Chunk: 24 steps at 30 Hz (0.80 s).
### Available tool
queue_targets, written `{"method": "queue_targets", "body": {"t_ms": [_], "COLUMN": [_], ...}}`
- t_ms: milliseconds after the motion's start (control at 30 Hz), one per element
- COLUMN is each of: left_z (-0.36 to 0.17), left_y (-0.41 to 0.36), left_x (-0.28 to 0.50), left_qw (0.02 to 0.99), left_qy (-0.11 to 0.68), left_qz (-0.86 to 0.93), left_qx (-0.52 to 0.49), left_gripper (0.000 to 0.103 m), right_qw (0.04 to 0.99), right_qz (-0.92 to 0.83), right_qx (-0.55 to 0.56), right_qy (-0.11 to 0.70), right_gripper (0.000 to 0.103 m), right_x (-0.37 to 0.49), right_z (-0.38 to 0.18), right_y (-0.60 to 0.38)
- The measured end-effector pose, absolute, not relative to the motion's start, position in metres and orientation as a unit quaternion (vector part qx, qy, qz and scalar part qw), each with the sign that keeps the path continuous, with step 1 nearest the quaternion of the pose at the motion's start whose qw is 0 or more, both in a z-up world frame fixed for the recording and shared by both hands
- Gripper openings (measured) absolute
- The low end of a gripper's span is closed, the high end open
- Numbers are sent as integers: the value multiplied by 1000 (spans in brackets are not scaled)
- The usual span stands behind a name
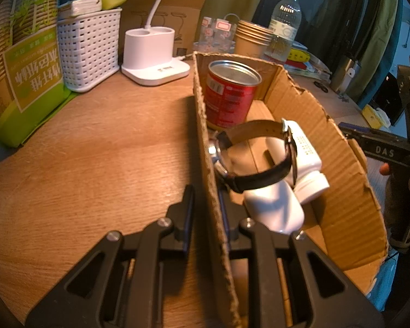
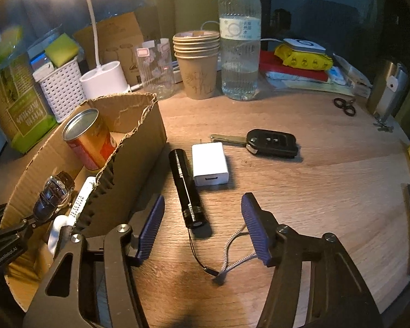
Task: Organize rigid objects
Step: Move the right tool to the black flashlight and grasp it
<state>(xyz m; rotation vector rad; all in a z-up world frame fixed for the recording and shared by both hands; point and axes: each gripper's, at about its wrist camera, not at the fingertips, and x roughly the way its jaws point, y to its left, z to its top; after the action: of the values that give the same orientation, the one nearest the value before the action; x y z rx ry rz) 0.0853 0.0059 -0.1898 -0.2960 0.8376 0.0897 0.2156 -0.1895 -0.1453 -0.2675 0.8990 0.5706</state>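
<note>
Left gripper (image 1: 205, 205) pinches the cardboard box (image 1: 350, 191) wall steady as the right gripper (image 2: 202, 216) hangs half-open, empty, astride the black flashlight (image 2: 187, 188) — best squeezed mid-barrel, clear of its lanyard (image 2: 232, 248)

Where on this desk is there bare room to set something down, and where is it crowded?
Free: the wood right of the key fob, toward the scissors; and the desk left of the box, before the basket. Crowded: the back row around the cups and bottle, and the box's near end with the watch.
</note>
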Motion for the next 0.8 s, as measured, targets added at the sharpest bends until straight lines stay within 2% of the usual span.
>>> {"method": "queue_targets", "body": {"t_ms": [333,600,733,800], "left_z": [-190,-190,-190,-190], "left_y": [6,5,5,5], "left_x": [85,85,85,85], "left_qw": [902,902,902,902], "left_qy": [405,405,405,405], "left_qz": [43,43,44,43], "left_qx": [-143,-144,-143,-143], "left_gripper": [19,19,19,19], "right_qw": [843,835,832,832], "right_qz": [283,287,285,281], "right_qx": [-142,-159,-164,-164], "right_qy": [436,442,447,449], "right_gripper": [49,46,39,32], "right_x": [220,223,225,226], "right_z": [-156,-164,-169,-171], "right_y": [-176,-163,-160,-160]}}
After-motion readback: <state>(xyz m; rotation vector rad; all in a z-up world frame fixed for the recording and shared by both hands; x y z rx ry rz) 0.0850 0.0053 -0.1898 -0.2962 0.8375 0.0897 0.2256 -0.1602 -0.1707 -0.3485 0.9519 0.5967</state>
